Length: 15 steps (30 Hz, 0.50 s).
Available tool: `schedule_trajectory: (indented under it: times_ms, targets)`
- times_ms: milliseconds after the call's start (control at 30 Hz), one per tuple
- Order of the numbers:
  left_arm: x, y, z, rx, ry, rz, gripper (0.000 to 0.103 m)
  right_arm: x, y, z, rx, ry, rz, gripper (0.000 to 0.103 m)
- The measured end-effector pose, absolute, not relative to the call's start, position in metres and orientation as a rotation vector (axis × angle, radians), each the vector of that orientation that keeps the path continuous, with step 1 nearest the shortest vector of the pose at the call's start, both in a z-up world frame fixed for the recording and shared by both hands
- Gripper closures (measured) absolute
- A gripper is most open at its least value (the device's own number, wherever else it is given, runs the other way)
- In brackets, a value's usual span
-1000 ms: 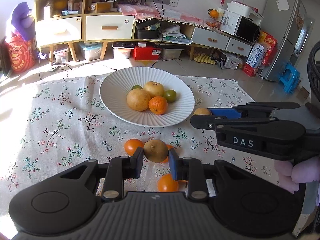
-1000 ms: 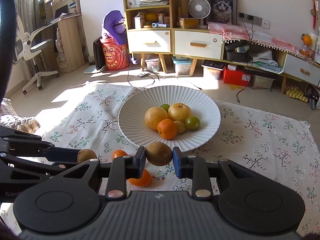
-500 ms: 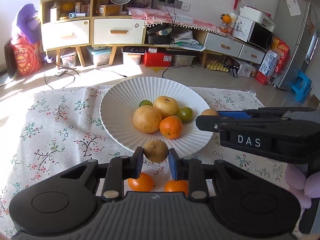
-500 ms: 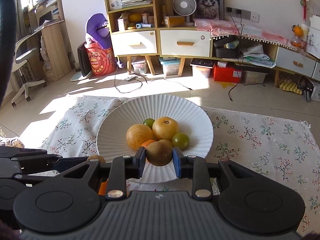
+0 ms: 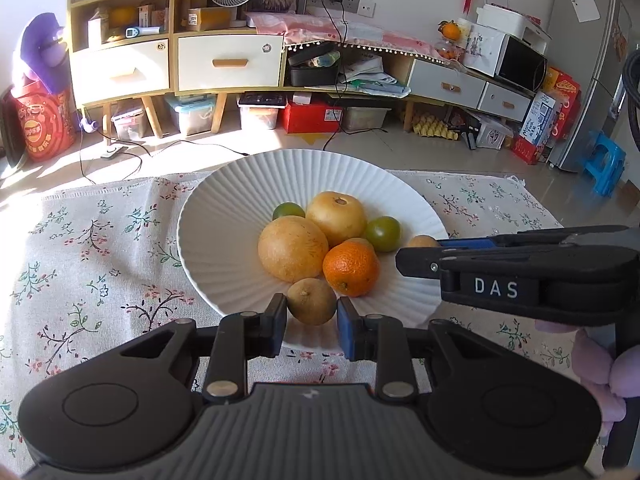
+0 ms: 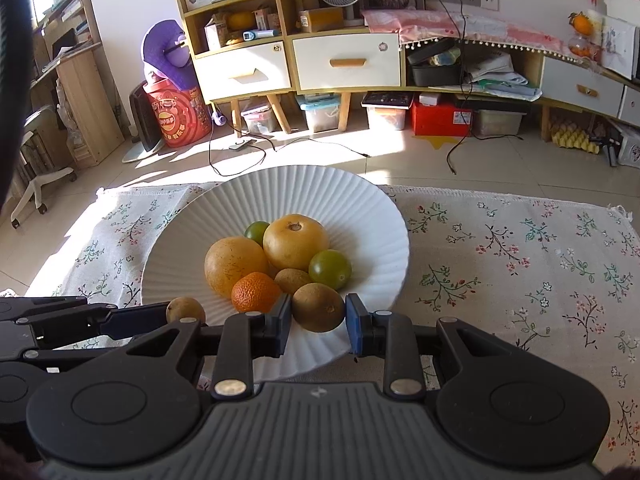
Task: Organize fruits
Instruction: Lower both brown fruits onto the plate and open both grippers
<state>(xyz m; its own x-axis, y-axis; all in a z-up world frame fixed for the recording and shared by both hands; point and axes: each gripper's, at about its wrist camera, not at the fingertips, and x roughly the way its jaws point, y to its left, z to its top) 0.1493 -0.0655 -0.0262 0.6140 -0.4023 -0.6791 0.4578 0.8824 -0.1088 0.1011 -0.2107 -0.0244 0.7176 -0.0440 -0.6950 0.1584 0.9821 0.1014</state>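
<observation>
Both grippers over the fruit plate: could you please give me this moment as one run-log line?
left gripper: shut on brown fruit | right gripper: shut on second brown fruit | both over white plate

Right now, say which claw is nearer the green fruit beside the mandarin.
Right: right claw just before the green fruit; mandarin lies between it and left claw.
</observation>
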Motion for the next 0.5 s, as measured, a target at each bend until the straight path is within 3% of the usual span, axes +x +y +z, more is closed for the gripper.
schedule_trajectory:
  times_ms: [367, 500]
  targets:
    - [0.1501, -0.0694, -0.0267, 0.104, 0.755, -0.505, 0.085, 0.1022, -0.2124, -0.0232, 0.165, 0.761, -0.11, 0.076]
    - [0.1487, -0.0696, -0.0256, 0.121, 0.752, -0.513, 0.076, 0.1009, -0.2152, -0.0199, 0.181, 0.753, -0.108, 0.071]
